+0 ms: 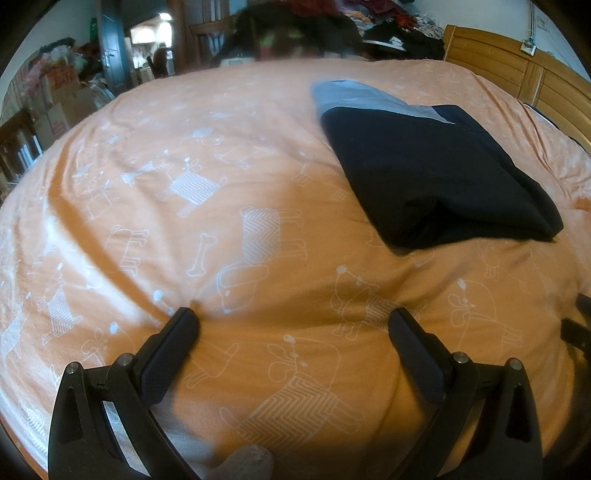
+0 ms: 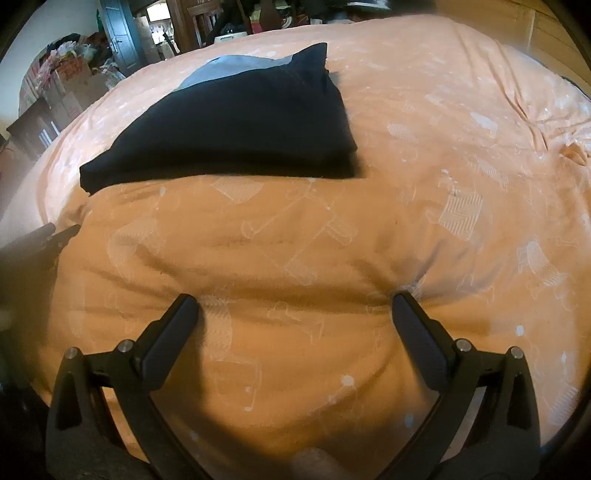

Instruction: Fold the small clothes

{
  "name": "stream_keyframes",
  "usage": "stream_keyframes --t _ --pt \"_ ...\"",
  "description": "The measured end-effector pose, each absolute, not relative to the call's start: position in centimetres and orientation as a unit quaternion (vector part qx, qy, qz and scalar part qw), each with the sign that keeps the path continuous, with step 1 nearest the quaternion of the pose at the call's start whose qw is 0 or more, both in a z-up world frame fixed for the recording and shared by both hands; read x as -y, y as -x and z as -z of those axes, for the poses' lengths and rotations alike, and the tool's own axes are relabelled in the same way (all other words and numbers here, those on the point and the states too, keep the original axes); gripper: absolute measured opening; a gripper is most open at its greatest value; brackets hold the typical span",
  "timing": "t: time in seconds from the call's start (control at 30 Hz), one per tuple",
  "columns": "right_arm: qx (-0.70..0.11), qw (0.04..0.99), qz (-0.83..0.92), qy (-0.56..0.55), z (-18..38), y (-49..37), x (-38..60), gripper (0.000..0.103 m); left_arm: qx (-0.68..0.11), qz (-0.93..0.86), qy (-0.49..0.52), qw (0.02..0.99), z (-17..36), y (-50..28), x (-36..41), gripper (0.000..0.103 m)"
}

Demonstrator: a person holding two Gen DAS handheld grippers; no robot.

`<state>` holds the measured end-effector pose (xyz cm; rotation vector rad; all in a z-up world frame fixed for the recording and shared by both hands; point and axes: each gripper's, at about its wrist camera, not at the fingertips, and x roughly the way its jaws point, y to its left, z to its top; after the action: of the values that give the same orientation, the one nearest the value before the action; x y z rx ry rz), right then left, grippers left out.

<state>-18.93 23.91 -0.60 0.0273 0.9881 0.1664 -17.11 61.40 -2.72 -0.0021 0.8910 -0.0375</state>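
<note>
A small dark navy garment [image 1: 436,173] with a grey band along its far edge lies folded flat on the orange bedspread [image 1: 221,166]. In the left wrist view it sits ahead and to the right of my left gripper [image 1: 293,317], which is open and holds nothing, its tips resting on the cover. In the right wrist view the same garment [image 2: 236,125] lies ahead and to the left of my right gripper [image 2: 295,302], also open, fingertips pressing lightly into the bedspread [image 2: 424,155]. Neither gripper touches the garment.
A wooden headboard [image 1: 524,77] borders the bed at the far right. A heap of clothes [image 1: 391,26] lies beyond the far edge. Boxes and bags [image 1: 62,88] crowd the floor at the left by a dark door [image 1: 110,51]. The other gripper [image 2: 48,236] shows at the left edge.
</note>
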Motion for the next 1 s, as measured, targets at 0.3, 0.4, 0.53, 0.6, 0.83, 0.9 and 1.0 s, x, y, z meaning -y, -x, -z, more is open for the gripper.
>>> stream_keyframes --t 0.3,0.4,0.53,0.6,0.83,0.9,1.0 --pt "-0.472 0.878 -0.082 -0.007 0.67 18.87 -23.88 0.103 -0.421 0.018 0.000 0.907 2.82 17.42 -61.21 0.103" --pt "-0.471 0.878 -0.083 -0.007 0.72 18.80 -23.83 0.103 -0.420 0.018 0.000 0.907 2.88 17.46 -61.21 0.103" --pt "-0.470 0.878 -0.085 -0.008 0.77 18.89 -23.81 0.103 -0.418 0.020 0.002 0.908 3.00 17.45 -61.26 0.103" --pt "-0.470 0.878 -0.086 -0.009 0.79 18.90 -23.77 0.103 -0.418 0.020 0.002 0.908 2.98 17.43 -61.23 0.103" --pt "-0.470 0.879 -0.085 -0.011 0.76 18.89 -23.76 0.103 -0.418 0.019 0.003 0.908 2.94 17.45 -61.17 0.103" --pt "-0.470 0.878 -0.084 -0.011 0.75 18.76 -23.79 0.103 -0.418 0.019 0.002 0.908 2.91 17.43 -61.14 0.103" --pt "-0.470 0.878 -0.084 -0.012 0.69 18.67 -23.84 0.103 -0.419 0.019 0.002 0.908 2.91 17.42 -61.12 0.103"
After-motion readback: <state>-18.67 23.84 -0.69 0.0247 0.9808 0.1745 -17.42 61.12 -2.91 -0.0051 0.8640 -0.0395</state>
